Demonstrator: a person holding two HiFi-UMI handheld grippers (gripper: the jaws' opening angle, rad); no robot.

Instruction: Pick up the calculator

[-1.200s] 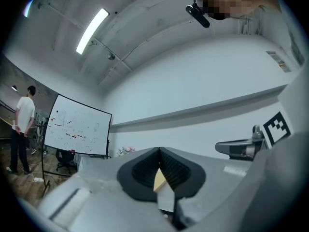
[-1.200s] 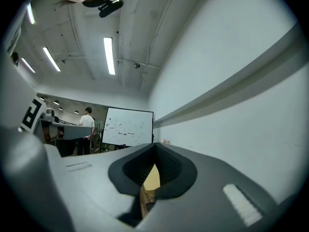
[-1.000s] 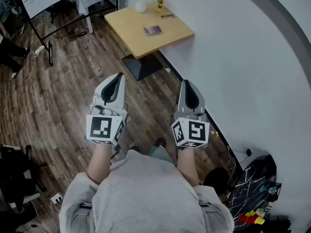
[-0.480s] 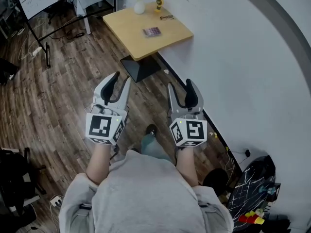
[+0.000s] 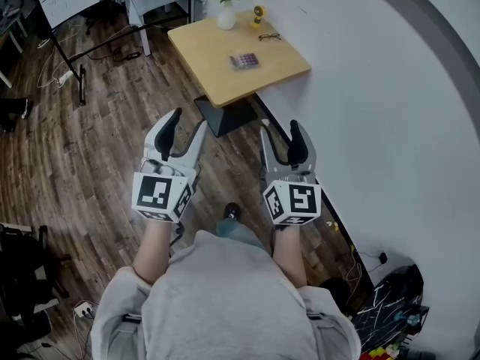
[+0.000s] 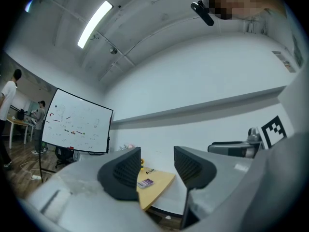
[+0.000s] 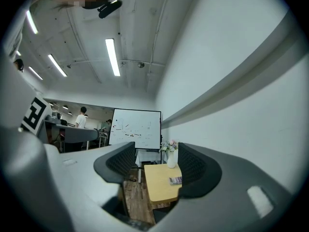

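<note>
While the person held both tools out over the wooden floor (image 5: 90,148), the left gripper (image 5: 187,122) and the right gripper (image 5: 280,130) pointed side by side toward a small wooden table (image 5: 214,66) and were well short of it. Both sets of jaws were opening, with nothing between them. On the table, the calculator (image 5: 245,61) lay flat near the middle. It sat apart from the glasses (image 5: 270,37) and from the vase of flowers (image 5: 226,17) by the far edge.

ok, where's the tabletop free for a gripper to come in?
Bare: the near strip of the table, in front of the calculator, and the left side nearer than the vase. Crowded: the far edge, with vase, yellow object and glasses.
</note>
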